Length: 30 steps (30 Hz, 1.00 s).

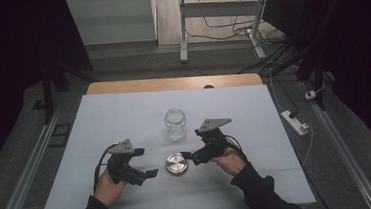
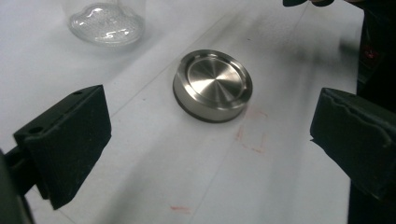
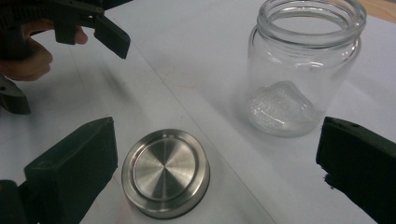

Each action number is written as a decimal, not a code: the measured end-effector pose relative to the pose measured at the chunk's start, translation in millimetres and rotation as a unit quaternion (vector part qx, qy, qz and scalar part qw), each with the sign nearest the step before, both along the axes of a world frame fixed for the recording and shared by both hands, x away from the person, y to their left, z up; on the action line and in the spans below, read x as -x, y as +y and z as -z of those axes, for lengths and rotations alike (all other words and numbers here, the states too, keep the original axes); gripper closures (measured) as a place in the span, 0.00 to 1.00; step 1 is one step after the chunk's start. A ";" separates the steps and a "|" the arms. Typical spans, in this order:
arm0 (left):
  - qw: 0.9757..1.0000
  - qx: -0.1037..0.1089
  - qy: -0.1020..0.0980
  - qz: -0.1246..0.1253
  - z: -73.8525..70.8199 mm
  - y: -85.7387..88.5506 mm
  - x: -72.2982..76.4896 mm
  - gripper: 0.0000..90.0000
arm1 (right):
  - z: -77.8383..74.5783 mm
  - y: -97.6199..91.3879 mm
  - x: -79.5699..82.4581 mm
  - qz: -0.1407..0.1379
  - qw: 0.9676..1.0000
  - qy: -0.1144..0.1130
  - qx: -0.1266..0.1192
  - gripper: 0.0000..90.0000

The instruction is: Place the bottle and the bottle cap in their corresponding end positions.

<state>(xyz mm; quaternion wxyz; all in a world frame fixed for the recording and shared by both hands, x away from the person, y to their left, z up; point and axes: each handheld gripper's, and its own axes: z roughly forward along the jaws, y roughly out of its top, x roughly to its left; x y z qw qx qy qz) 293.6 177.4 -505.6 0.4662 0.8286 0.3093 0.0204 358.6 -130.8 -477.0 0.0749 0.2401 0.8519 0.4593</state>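
So the metal lid [image 1: 177,164] sits flat on the counter [image 1: 124,114], just in front of the open glass jar [image 1: 175,124]. Left tool [image 1: 146,174] and right tool [image 1: 190,157] flank it, both spread wide, gripping nothing.

Both hands are low and near each other, the left gripper [image 1: 149,173] and right gripper [image 1: 186,155] wide open, seemingly pointing inward.
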 end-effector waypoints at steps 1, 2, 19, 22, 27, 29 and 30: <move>1.000 -0.001 0.000 0.000 -0.4 0.7 1.8 0.00 | -0.1 -1.7 1.1 0.000 1.000 0.000 0.000 0.00; 1.000 -0.003 -0.001 0.000 -0.8 1.6 3.5 0.00 | -0.2 -3.4 2.4 0.001 1.000 -0.002 0.000 0.00; 0.999 -0.019 -0.016 -0.036 -4.0 24.5 29.8 0.00 | -2.4 -37.5 33.5 0.018 1.000 -0.024 0.003 0.00; 0.999 -0.019 -0.016 -0.042 -4.1 28.3 34.3 0.00 | -0.7 -44.2 37.6 0.021 0.999 -0.025 0.006 0.00; 0.998 -0.013 -0.018 -0.054 -4.5 37.2 41.8 0.00 | -0.4 -57.1 42.8 0.031 0.999 -0.024 0.004 0.00; 0.998 -0.010 -0.016 -0.058 -4.0 40.8 44.4 0.00 | -0.1 -62.7 44.6 0.037 0.999 -0.023 0.004 0.00; 0.998 -0.010 -0.015 -0.059 -3.7 42.7 45.7 0.00 | 0.0 -65.5 45.4 0.039 0.999 -0.024 0.005 0.00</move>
